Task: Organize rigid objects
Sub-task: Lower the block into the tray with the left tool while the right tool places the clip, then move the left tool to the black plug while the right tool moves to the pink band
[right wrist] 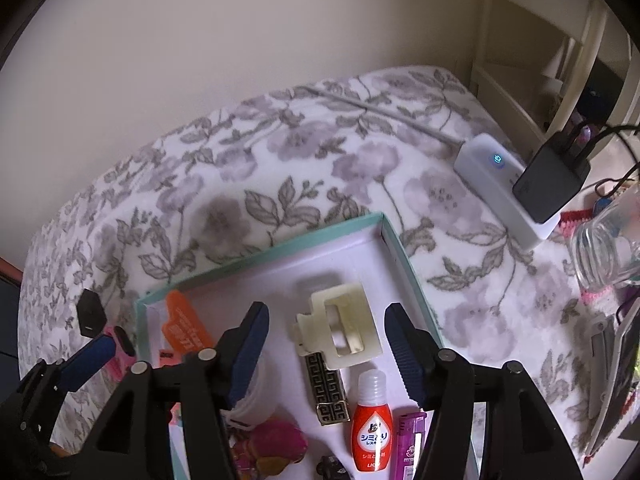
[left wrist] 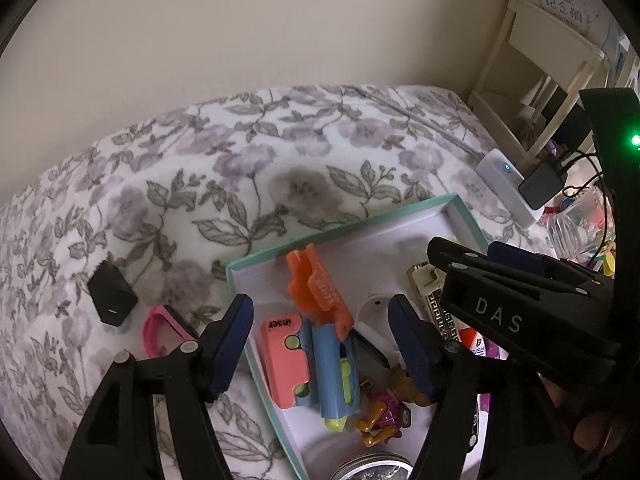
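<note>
A shallow teal-rimmed box [left wrist: 340, 230] [right wrist: 260, 250] lies on a floral blanket and holds several small things. In the left wrist view: an orange plastic piece [left wrist: 316, 292], a pink case [left wrist: 284, 360], a blue toy [left wrist: 332, 376] and a small figure [left wrist: 384, 412]. In the right wrist view: a cream hair claw [right wrist: 340, 324], a patterned clip [right wrist: 326, 388], a red bottle [right wrist: 370, 428] and a purple lighter [right wrist: 410, 444]. My left gripper [left wrist: 320, 344] is open over the box's left side. My right gripper [right wrist: 324, 350] is open above the hair claw, holding nothing. A black charger block [left wrist: 112, 296] [right wrist: 90, 312] and a pink band [left wrist: 160, 332] lie left of the box.
A white power strip [right wrist: 500, 192] with a black adapter [right wrist: 552, 184] lies at the blanket's right edge. A clear glass jar [right wrist: 608, 240] and cables sit at the far right. A cream shelf [left wrist: 552, 76] stands behind. A plain wall lies beyond the bed.
</note>
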A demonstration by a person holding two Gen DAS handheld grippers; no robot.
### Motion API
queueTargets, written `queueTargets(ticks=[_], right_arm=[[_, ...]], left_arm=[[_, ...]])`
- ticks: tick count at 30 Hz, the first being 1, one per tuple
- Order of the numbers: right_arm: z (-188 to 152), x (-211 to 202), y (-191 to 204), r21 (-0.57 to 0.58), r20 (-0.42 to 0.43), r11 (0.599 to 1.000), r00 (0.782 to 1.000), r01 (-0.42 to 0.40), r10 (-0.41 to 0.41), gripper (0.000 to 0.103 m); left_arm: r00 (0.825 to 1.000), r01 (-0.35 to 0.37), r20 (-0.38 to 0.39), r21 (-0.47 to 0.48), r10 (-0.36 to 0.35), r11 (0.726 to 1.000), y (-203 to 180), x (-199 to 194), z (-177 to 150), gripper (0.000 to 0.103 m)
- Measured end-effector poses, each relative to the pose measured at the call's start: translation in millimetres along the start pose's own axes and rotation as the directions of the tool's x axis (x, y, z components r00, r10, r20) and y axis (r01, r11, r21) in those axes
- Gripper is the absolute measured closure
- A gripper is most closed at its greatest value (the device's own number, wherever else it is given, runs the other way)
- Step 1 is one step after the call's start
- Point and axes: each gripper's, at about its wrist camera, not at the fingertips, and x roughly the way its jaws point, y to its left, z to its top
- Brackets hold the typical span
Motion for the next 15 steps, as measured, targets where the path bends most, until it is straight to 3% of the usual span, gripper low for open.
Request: queueTargets(ticks=[7, 9, 10, 15], right_arm=[[6, -29, 18, -0.037, 0.076, 0.999, 0.997, -0.015, 0.018, 0.037], [6, -33, 26, -0.050, 0.093, 0.998, 0.995, -0.031, 0.036, 0.025], [6, -34, 32, -0.060, 0.100, 0.997, 0.994, -0.041, 0.046, 0.023], [0, -27, 58, -0.113, 0.086, 0.992, 0.994, -0.053, 0.063, 0.016]], left_arm=[[0.997, -0.053, 0.044, -0.077, 0.056, 0.996, 27, -21, 10, 0.031], [0.994, -0.086, 0.058, -0.124, 0.094, 0.989, 44, -27, 13, 0.023], [0.992, -0.098, 0.064, -0.146, 0.108, 0.984, 52, -28, 13, 0.016], [0.982, -0.152, 0.063, -0.277, 0.176, 0.949, 105, -32, 12, 0.013]])
